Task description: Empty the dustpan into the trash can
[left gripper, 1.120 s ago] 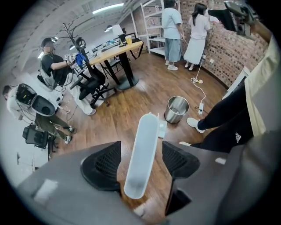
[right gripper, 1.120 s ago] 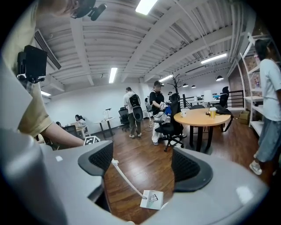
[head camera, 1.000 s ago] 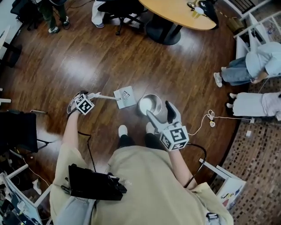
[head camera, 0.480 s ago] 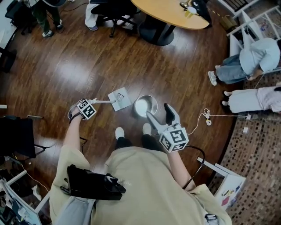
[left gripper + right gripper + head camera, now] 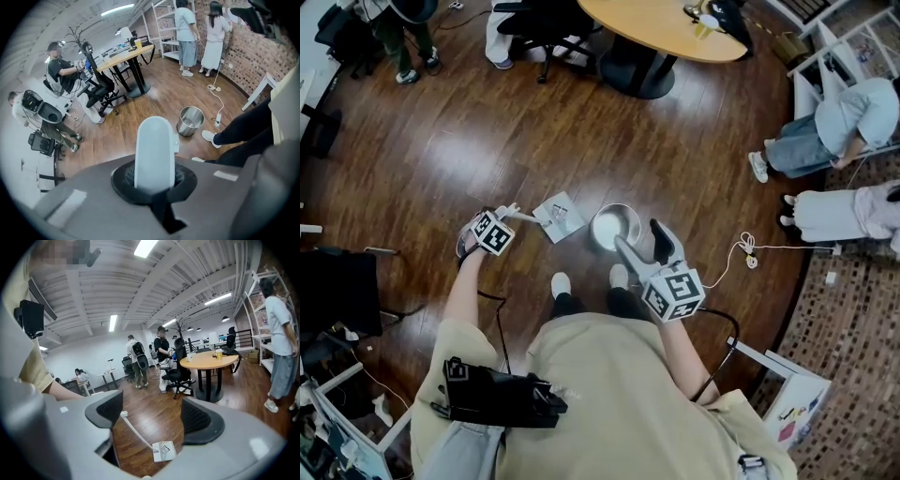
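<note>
left gripper (image 5: 506,214): fingers clamped on dustpan (image 5: 559,217) handle | dustpan now nearer trash can (image 5: 614,227), tipping likely next | right gripper (image 5: 154,416): fingers wide, empty

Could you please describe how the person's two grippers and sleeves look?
Both the left gripper and right gripper are grey plastic, each bearing a cube with black-and-white square markers. The pads are dark and textured. The short sleeves are beige.

Left gripper (image 5: 154,182): jaws clamped on white dustpan handle (image 5: 154,147). Steel trash can (image 5: 191,121) stands beyond the claw, up and right.
</note>
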The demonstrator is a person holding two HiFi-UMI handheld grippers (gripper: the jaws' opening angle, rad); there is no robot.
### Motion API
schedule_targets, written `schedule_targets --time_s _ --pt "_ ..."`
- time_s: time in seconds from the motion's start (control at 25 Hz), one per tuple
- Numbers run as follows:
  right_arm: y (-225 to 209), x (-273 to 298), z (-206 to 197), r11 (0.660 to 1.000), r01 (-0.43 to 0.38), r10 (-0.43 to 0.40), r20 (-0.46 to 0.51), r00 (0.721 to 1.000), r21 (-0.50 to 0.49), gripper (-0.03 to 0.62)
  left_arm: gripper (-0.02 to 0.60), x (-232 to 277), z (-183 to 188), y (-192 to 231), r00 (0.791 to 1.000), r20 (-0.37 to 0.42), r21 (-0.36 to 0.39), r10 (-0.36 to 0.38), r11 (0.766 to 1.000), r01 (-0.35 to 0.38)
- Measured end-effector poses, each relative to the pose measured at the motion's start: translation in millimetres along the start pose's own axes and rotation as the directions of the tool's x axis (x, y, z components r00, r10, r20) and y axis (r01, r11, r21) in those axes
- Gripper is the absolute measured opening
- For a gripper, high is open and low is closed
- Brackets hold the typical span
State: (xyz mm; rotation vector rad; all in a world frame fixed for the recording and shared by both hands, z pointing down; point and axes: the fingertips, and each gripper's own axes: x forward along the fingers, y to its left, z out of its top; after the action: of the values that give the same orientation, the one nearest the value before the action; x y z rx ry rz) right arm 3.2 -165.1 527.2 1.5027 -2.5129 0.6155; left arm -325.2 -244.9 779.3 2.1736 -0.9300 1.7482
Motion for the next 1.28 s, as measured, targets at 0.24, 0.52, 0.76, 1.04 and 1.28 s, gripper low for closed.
schedule_targets --time_s 0.24,0.52,0.76,1.04,1.28 --pt "2 -8 1 0.999 -0.031 0.032 0.026 0.999 -0.013 0.377 -0.009 -30 10 -14 1.000 0.004 0.040 0.000 0.999 0.000" --pt "-10 -15 7 0.999 -0.047 0.047 0.070 0.996 0.009 0.377 -0.008 -90 24 -43 1.000 -0.011 0.217 -0.007 0.976 0.009" --pt "-21 -18 13 0.998 -0.046 0.040 0.120 0.992 0.045 0.374 -0.008 -159 33 -35 0.999 0.007 0.171 -0.051 0.984 0.049" --pt "-19 -17 25 0.997 -0.061 0.051 0.161 0.986 0.057 0.365 -0.008 -234 53 -11 0.996 0.035 0.137 -0.080 0.988 0.075" --pt "-30 -25 26 0.996 -0.050 0.036 0.174 0.984 0.074 0.365 -0.008 -289 83 -14 0.995 0.032 0.211 -0.091 0.974 0.082"
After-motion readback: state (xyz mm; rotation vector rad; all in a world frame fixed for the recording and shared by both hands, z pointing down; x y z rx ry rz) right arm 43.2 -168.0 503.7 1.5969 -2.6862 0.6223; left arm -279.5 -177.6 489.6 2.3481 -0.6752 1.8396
